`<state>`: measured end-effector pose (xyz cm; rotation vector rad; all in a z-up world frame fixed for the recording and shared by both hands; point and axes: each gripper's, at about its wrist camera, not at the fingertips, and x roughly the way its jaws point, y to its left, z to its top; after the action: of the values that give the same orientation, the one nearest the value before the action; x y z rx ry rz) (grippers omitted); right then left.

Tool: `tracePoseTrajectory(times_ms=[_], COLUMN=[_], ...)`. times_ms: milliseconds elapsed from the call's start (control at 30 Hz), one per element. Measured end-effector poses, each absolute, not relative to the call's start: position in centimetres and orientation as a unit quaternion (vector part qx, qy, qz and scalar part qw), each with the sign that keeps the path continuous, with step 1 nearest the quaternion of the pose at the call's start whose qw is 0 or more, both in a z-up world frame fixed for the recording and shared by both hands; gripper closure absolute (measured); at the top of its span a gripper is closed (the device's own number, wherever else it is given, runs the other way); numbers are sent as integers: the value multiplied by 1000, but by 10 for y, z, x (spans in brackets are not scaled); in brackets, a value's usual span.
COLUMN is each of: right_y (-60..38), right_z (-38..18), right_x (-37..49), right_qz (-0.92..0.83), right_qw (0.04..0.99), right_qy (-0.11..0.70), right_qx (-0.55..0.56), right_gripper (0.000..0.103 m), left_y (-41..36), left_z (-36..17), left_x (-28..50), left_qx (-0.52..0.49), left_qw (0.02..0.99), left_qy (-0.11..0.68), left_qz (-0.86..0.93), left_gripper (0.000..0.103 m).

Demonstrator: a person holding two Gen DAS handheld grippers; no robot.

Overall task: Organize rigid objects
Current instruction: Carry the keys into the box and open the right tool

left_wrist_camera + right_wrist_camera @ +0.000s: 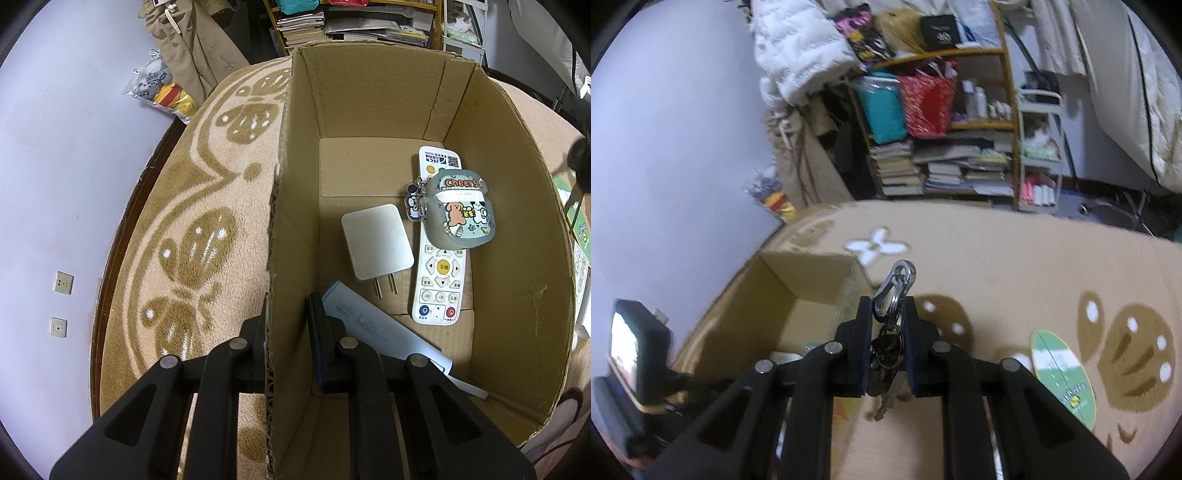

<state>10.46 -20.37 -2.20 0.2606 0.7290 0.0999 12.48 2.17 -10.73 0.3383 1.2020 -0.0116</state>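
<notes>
Our right gripper (pixel 886 332) clamps the keys (pixel 886 354) at the ring; they dangle loose (metal, slippery). Left gripper (pixel 288 332) pinches the box (pixel 517 221) wall at 6 o'clock.

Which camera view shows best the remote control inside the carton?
The left wrist view: the remote control lies on the floor of the carton, with an earbud case on top. In the right wrist view, the carton's contents are mostly hidden.

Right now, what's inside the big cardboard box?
Inside the box lie a white plug charger, a remote with a cartoon earbud case on top, and a pale blue power bank. The left tongs hide the near corner.
</notes>
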Motion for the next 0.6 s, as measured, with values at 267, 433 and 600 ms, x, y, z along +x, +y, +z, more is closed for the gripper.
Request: tracePoseTrajectory(times_ms=[267,433,600], right_y=[-166,-147,-137], right_z=[9,14,-6], right_x=[108,110,113], right_qz=[98,121,129], right_qw=[932,930,918], right_qy=[327,324,350], right_qx=[123,122,133], right_gripper=[86,86,86], left_y=[22,22,22], left_z=[-108,-108,-108], left_x=[125,126,126], left_qx=[156,156,155], left_qw=[811,811,810], left_qy=[564,564,565], left_qz=[-6,-6,-7], left_gripper=[88,88,88])
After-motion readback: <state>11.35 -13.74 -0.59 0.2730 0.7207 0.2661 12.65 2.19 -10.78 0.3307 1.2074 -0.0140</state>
